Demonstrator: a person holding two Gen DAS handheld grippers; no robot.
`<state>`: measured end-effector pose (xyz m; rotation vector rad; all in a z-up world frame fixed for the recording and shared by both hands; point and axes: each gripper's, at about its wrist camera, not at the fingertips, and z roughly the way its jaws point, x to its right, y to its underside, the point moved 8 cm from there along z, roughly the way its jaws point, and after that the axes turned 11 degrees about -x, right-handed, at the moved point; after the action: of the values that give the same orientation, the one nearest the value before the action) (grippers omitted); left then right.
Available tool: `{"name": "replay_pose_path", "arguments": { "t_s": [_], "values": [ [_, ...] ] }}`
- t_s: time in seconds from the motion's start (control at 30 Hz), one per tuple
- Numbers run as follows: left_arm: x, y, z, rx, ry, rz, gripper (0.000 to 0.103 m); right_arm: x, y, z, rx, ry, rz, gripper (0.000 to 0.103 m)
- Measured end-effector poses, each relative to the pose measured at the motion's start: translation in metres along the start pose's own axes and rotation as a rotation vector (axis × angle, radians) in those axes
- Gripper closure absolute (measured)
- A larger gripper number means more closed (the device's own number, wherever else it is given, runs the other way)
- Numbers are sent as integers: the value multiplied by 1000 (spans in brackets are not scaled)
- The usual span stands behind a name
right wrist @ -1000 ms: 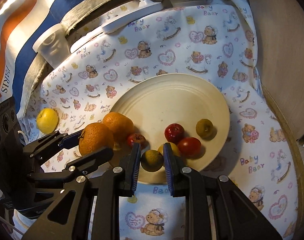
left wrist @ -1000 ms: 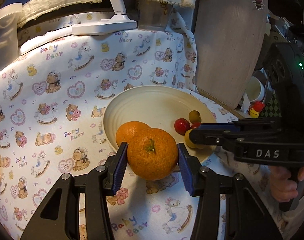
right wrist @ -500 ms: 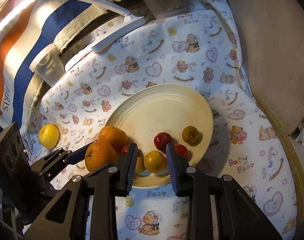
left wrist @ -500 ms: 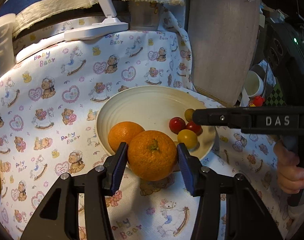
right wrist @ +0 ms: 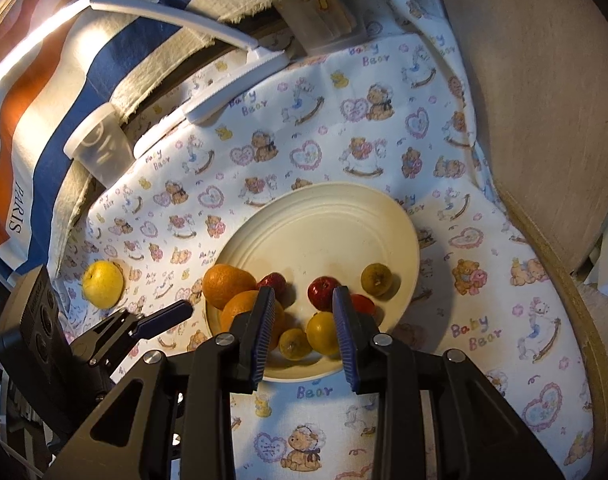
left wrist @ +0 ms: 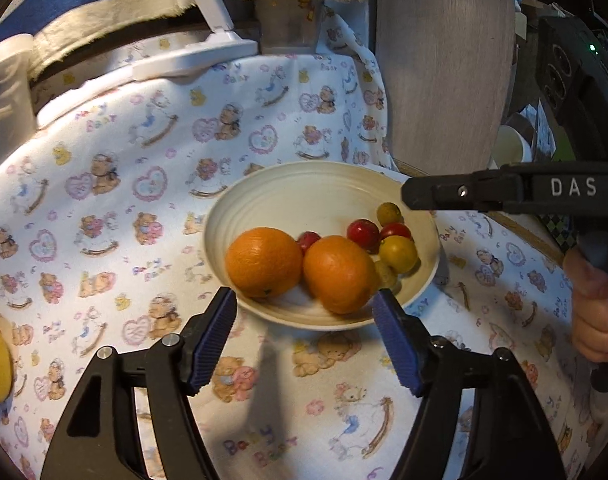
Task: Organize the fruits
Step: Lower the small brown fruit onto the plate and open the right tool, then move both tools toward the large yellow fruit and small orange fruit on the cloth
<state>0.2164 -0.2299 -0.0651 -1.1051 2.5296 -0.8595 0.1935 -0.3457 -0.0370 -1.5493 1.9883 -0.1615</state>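
Two round oranges lie side by side at the near left of a cream ribbed ceramic plate (left wrist: 304,184): the left orange (left wrist: 263,262) and the right orange (left wrist: 338,274), which touch or nearly touch. Beside them on the plate cluster the small fruits: a yellow cherry-sized fruit (left wrist: 398,253), a dark red one (left wrist: 363,235), a brighter red one (left wrist: 396,231), an olive-green one (left wrist: 388,212) and a dull yellow-green one (right wrist: 293,343) by the near rim. A further small red fruit (left wrist: 308,241) peeks out between the oranges.

The left tongs (left wrist: 304,344) hang just short of the plate's near rim, blue ribbed pads spread wide and released, holding nothing. The right tongs (right wrist: 301,330) hover above the plate's near edge, pads apart and empty, the yellow fruit showing between them. In the left wrist view the right tool reaches in level from the right, gripped by a bare hand (left wrist: 596,308) curled around its handle.

A yellow apple-like fruit (right wrist: 102,284) rests alone off the plate, on the teddy-bear-print cloth (right wrist: 484,320) covering the surface. A translucent plastic cup (right wrist: 97,148) stands at the cloth's far left edge.
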Motion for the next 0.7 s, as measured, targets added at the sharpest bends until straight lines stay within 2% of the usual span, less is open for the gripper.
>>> {"name": "replay_pose_path", "arguments": {
  "t_s": [0.1, 0.27, 0.43, 0.6, 0.7],
  "values": [
    [-11, 3, -13, 25, -8, -34, 29, -2, -2, -7, 41, 19, -8, 54],
    [-38, 16, -41, 76, -139, -42, 27, -15, -3, -16, 100, 72, -64, 52],
    [-64, 40, -65, 76, -182, -89, 25, -25, -1, -15, 126, 98, -101, 48],
    [-91, 60, -93, 121, -238, -124, 7, -32, 1, -15, 142, 105, -128, 47],
    [-111, 73, -104, 136, -248, -169, 5, -33, 2, -13, 153, 109, -133, 46]
  ]
}}
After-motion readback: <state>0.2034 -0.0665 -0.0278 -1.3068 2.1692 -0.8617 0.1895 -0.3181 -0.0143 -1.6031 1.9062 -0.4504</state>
